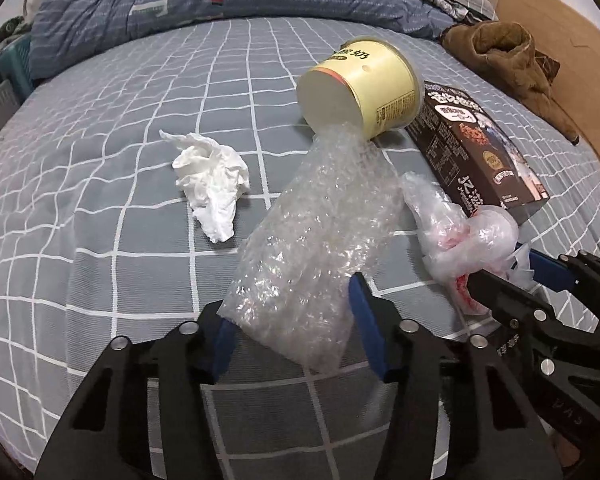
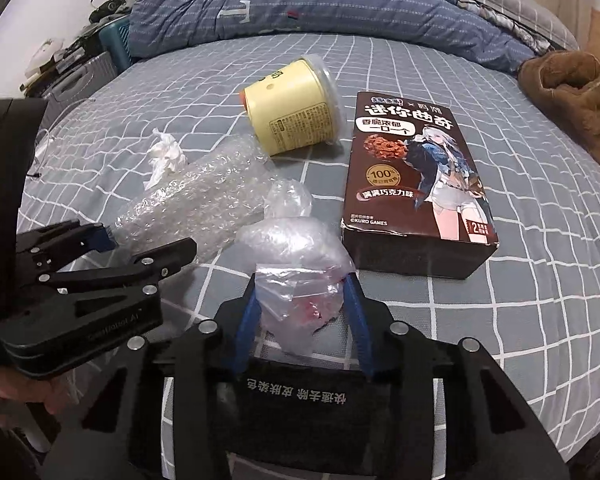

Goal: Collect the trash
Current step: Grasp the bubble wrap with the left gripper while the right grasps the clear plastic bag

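Left gripper [image 1: 296,332] pinching bubble wrap [image 1: 316,240] on grey checked bedsheet [image 1: 100,200]. Right gripper [image 2: 304,312] pinching clear plastic bag [image 2: 296,264], just beside brown cookie box [image 2: 416,184]. Crumpled tissue [image 1: 210,184] and tipped yellow cup [image 1: 364,88] loose nearby.

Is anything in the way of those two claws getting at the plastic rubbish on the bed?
Nothing visible: the left gripper already has the bubble wrap between its fingers, the right gripper the crumpled plastic bag.

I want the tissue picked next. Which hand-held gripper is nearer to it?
Left. The left hand-held gripper sits on the bubble wrap beside the tissue; the right hand-held gripper is farther, beyond that wrap.
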`<move>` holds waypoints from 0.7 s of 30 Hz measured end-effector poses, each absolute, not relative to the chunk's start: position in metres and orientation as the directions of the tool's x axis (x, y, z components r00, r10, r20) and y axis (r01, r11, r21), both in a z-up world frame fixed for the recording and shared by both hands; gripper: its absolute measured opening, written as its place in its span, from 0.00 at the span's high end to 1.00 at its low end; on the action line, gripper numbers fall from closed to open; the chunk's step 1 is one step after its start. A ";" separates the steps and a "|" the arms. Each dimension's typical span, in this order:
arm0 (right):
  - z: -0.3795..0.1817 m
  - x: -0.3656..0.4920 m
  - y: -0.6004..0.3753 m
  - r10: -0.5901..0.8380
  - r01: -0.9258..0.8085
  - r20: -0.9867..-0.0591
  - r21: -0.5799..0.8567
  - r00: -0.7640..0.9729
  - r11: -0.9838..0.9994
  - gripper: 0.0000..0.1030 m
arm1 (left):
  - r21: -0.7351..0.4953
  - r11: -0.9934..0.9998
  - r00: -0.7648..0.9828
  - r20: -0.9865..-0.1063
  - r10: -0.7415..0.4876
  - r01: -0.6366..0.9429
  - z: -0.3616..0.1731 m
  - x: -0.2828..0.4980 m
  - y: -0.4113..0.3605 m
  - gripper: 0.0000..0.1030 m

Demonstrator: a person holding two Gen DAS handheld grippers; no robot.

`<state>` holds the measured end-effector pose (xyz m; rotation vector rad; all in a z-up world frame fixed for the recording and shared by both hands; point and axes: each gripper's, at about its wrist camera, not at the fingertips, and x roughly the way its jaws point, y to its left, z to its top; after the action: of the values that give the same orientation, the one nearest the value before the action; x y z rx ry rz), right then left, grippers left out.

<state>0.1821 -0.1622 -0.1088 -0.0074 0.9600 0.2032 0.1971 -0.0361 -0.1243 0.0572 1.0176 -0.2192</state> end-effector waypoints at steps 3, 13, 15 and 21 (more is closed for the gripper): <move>-0.107 0.182 -0.165 0.178 -0.171 -0.811 0.097 0.557 0.980 0.64 | -0.035 0.975 0.520 -0.841 -0.146 0.218 -0.119 0.194 -0.037 0.59; -0.091 0.175 -0.168 0.168 -0.175 -0.780 0.076 0.602 0.982 0.64 | -0.049 0.975 0.530 -0.833 -0.159 0.215 -0.110 0.192 -0.038 0.69; -0.090 0.174 -0.168 0.166 -0.175 -0.778 0.073 0.606 0.982 0.64 | -0.046 0.976 0.529 -0.835 -0.154 0.212 -0.113 0.193 -0.038 0.68; -0.090 0.174 -0.169 0.150 -0.171 -0.780 0.056 0.607 0.984 0.64 | -0.033 0.981 0.527 -0.840 -0.132 0.193 -0.124 0.195 -0.041 0.52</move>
<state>0.1736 -0.1687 -0.0897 -0.0246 0.8997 0.1854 0.1950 -0.0408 -0.1242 0.0672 0.9974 -0.1945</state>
